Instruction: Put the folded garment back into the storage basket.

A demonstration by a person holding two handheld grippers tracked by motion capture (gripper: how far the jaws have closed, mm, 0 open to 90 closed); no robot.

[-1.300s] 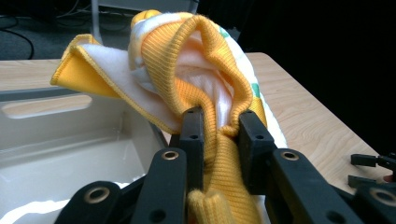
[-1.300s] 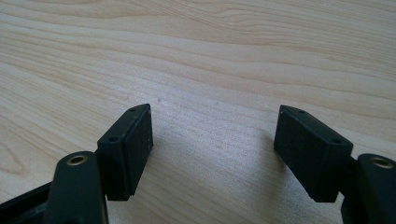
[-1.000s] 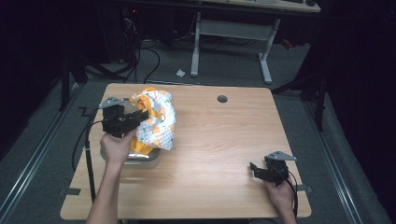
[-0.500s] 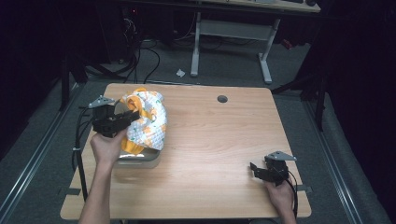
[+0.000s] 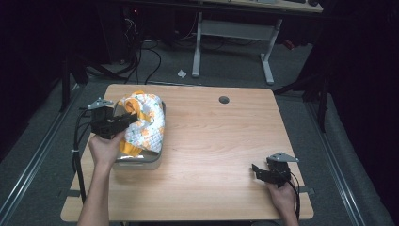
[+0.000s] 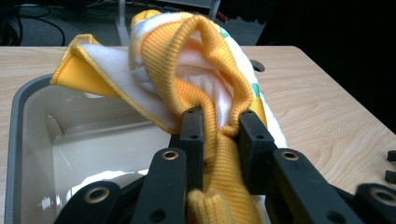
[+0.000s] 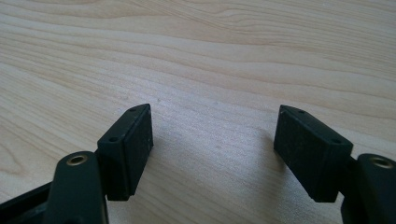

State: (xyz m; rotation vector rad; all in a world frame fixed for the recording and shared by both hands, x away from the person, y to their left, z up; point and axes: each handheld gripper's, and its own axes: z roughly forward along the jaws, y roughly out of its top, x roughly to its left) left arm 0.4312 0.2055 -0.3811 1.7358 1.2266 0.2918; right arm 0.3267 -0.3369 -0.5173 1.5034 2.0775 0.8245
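My left gripper point(image 6: 219, 128) is clamped on the yellow ribbed cuff point(image 6: 212, 93) of a soft, light baby garment point(image 5: 143, 125) draped over the grey tub's point(image 5: 141, 162) rim. It looks limp and floppy, so I judge the thick cuff the surest hold. My right gripper point(image 7: 212, 149) rests open, empty, on the table point(image 5: 221, 141).

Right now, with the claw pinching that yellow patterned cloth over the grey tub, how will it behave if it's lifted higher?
The cloth is probably floppy: it folds and droops around the left claw. It looks light, a soft ribbed knit. Trailing folds may drag on the tub rim.

garment point(image 5: 143, 123) draped over bin point(image 5: 141, 161), table's point(image 5: 216, 155) left side
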